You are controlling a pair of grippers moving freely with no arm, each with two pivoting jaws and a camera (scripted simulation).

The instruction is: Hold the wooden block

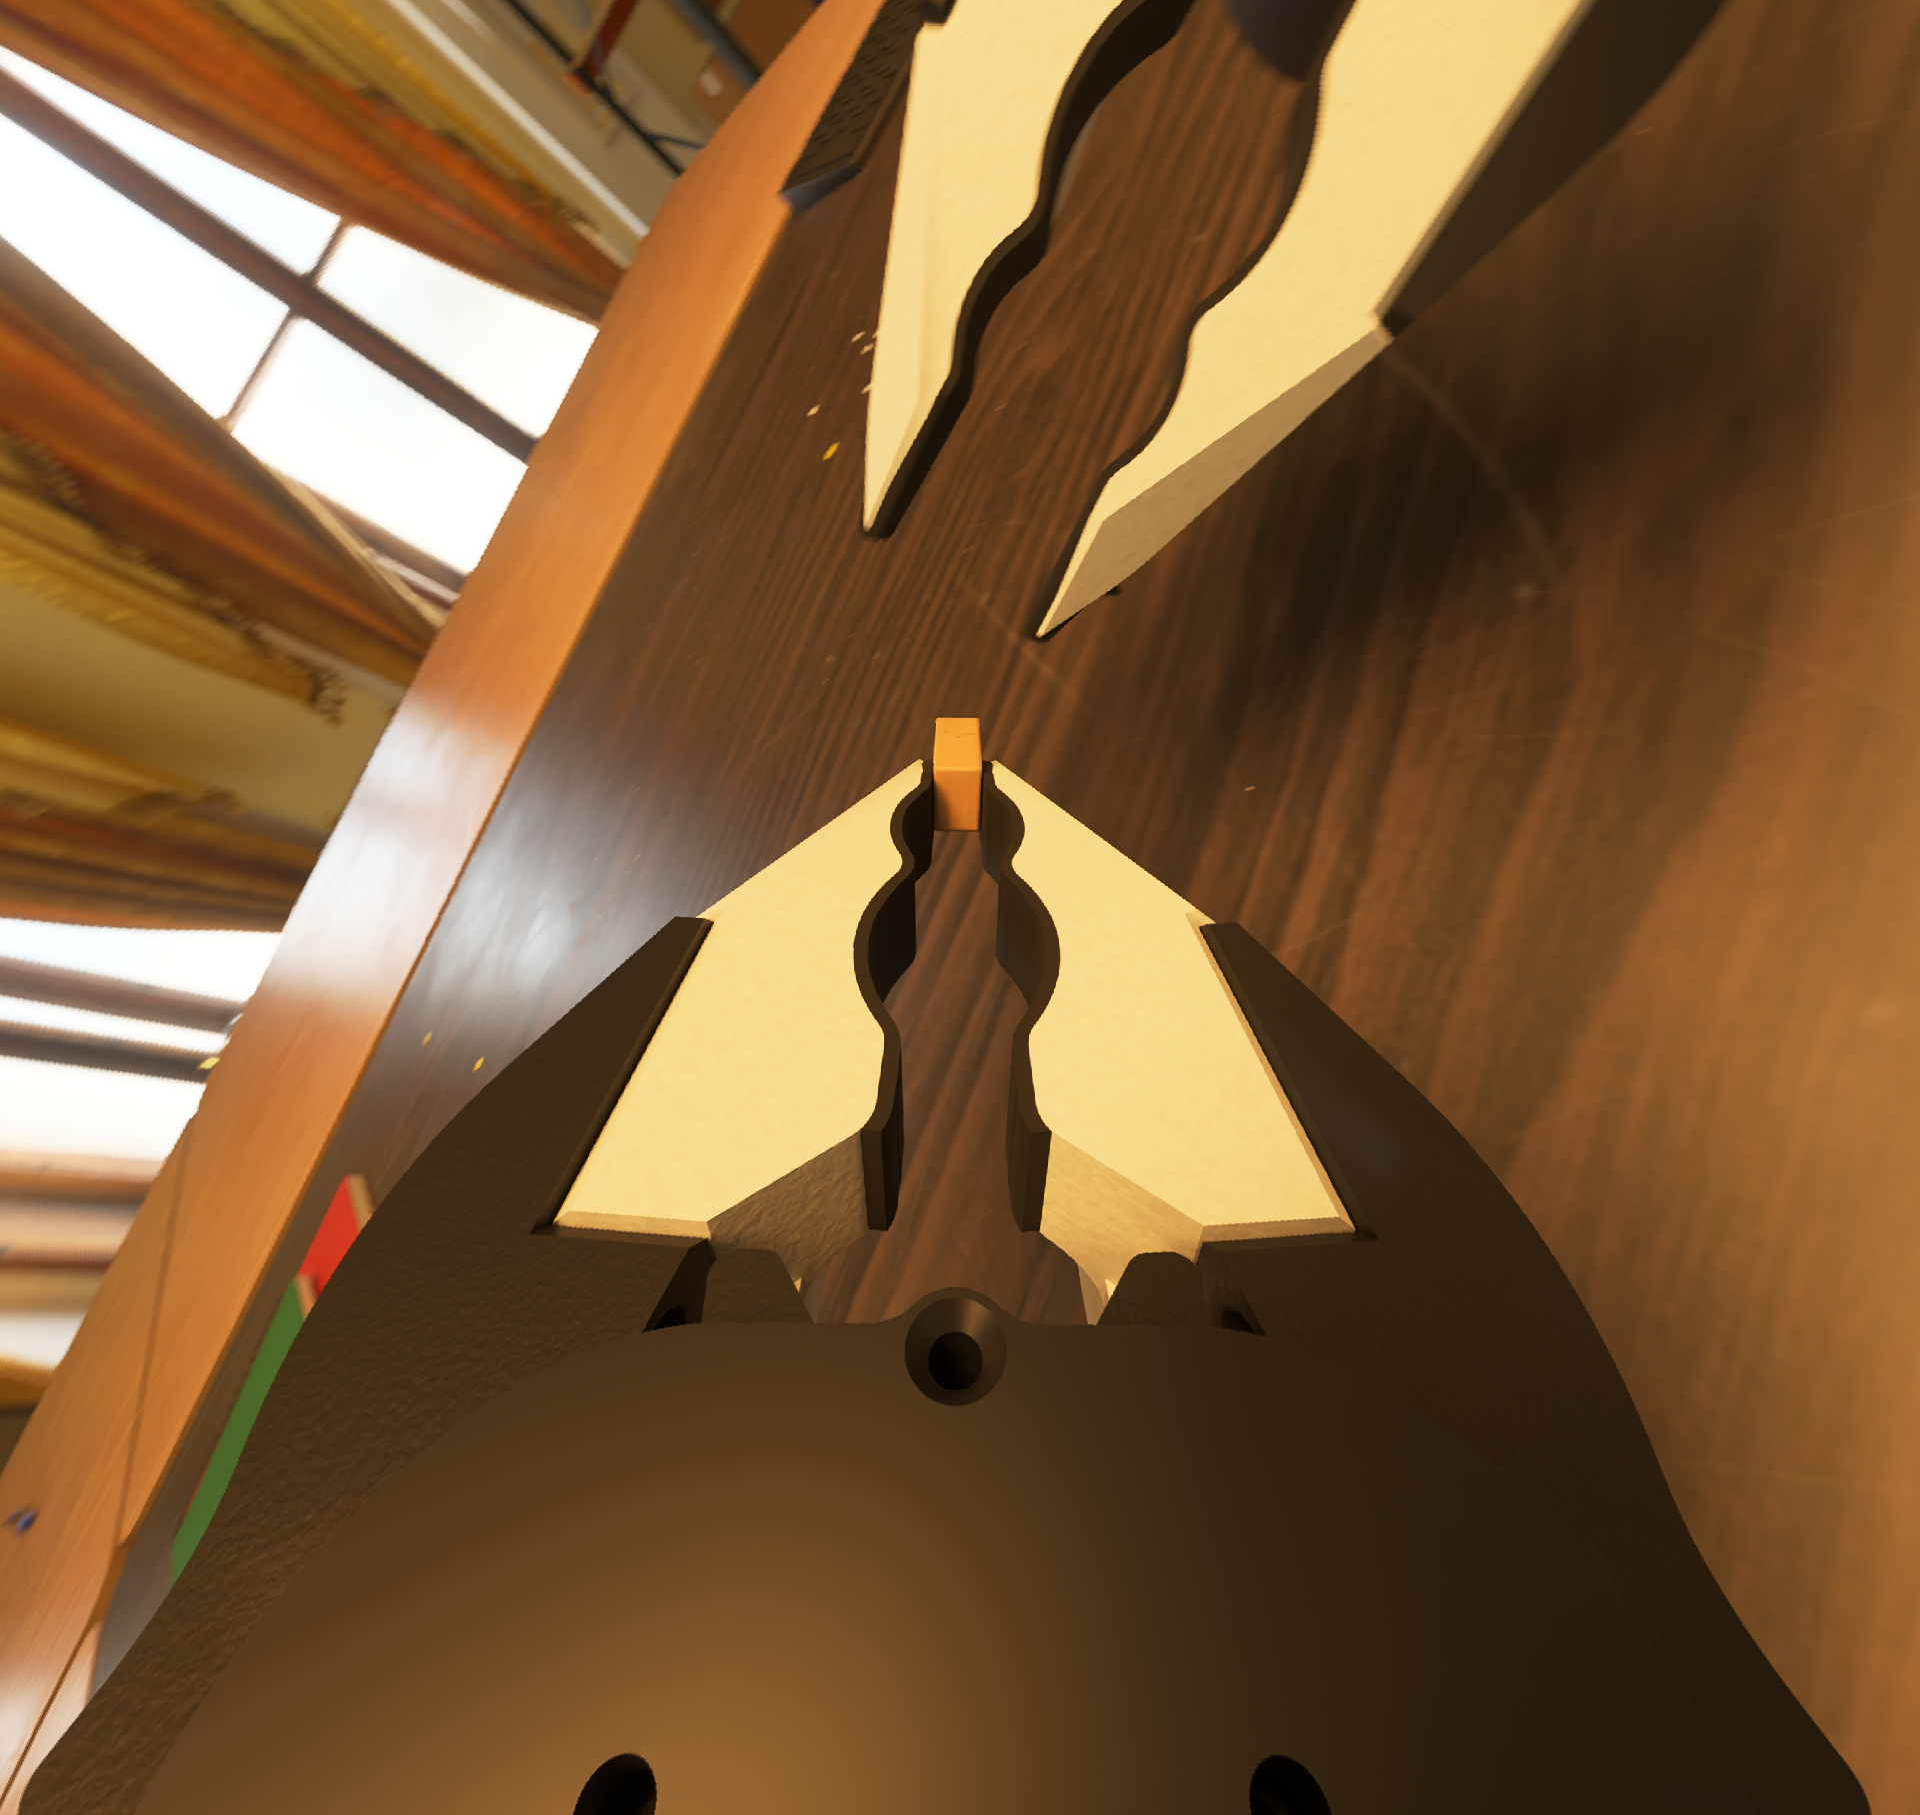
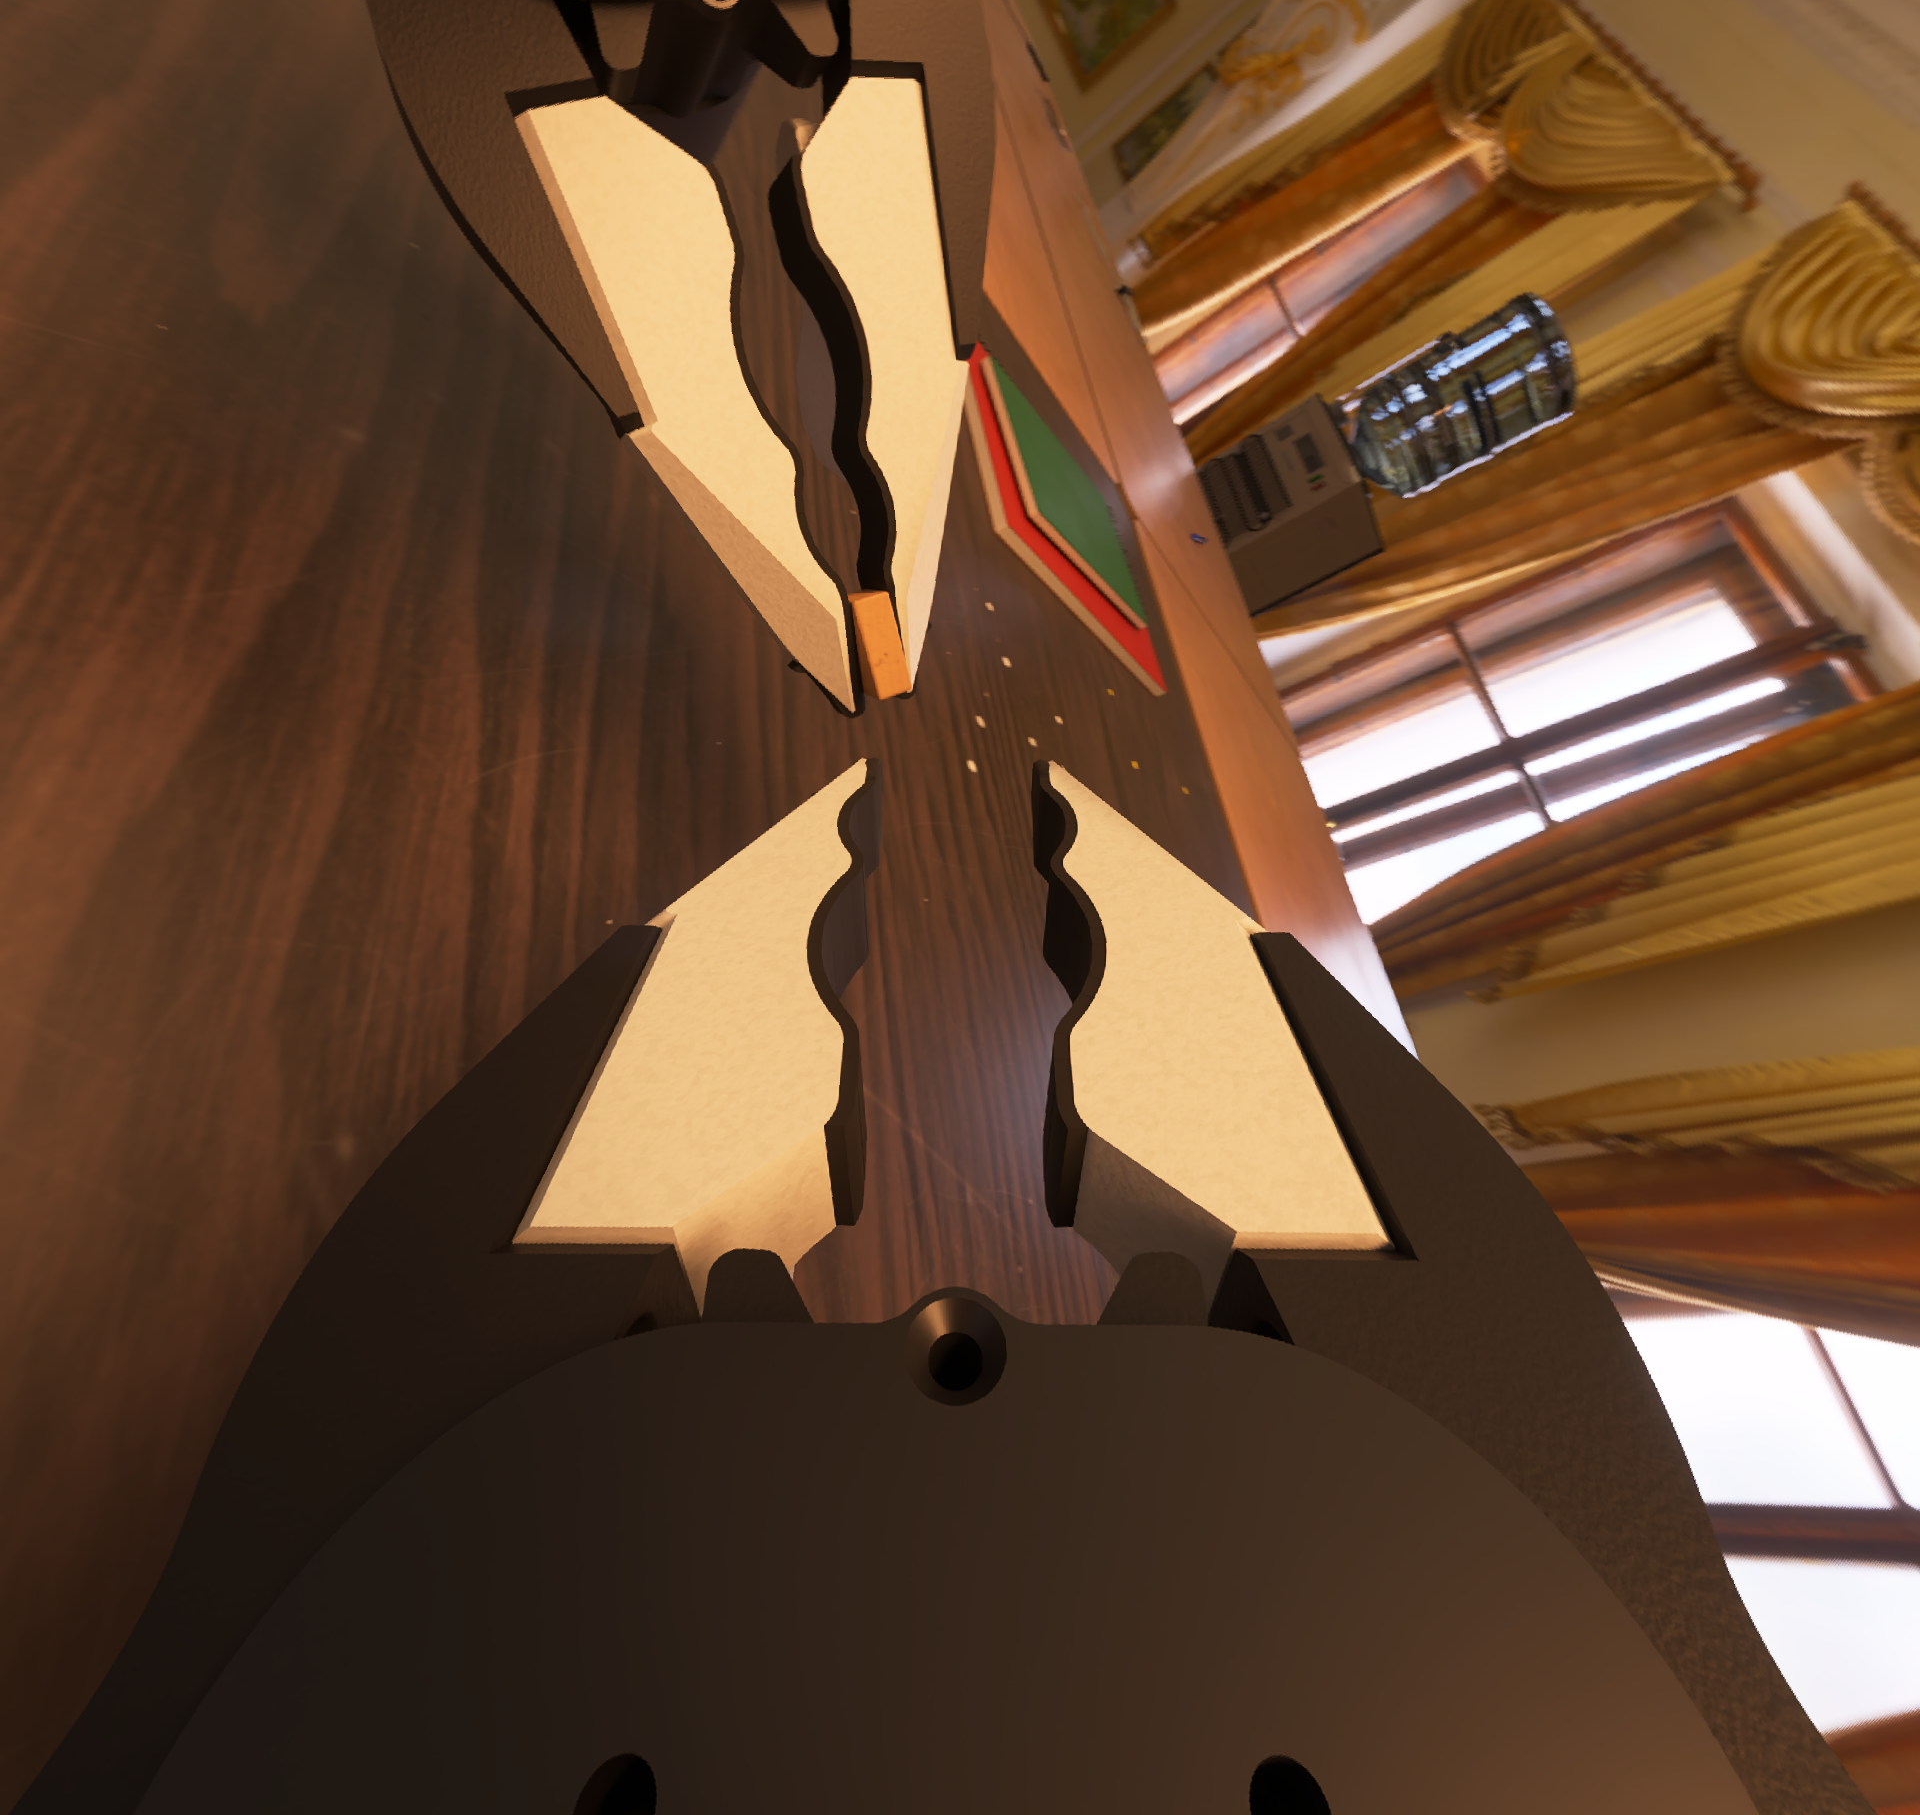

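Observation:
The small orange wooden block (image 1: pixel 957 776) sits pinched between the tips of my left gripper (image 1: pixel 957 766), which is shut on it over the dark wooden table (image 1: pixel 1455 830). In the right wrist view the same block (image 2: pixel 881 645) shows held in the left gripper (image 2: pixel 878 700), which faces me from above. My right gripper (image 2: pixel 957 766) is open and empty, its tips just short of the block. It also shows in the left wrist view (image 1: pixel 961 581), open, opposite the left gripper.
A flat red and green board (image 2: pixel 1060 508) lies on the table near its edge (image 2: pixel 1226 622). Small light crumbs (image 2: pixel 997 664) are scattered on the table. A water dispenser (image 2: pixel 1382 456) and curtained windows stand beyond the table.

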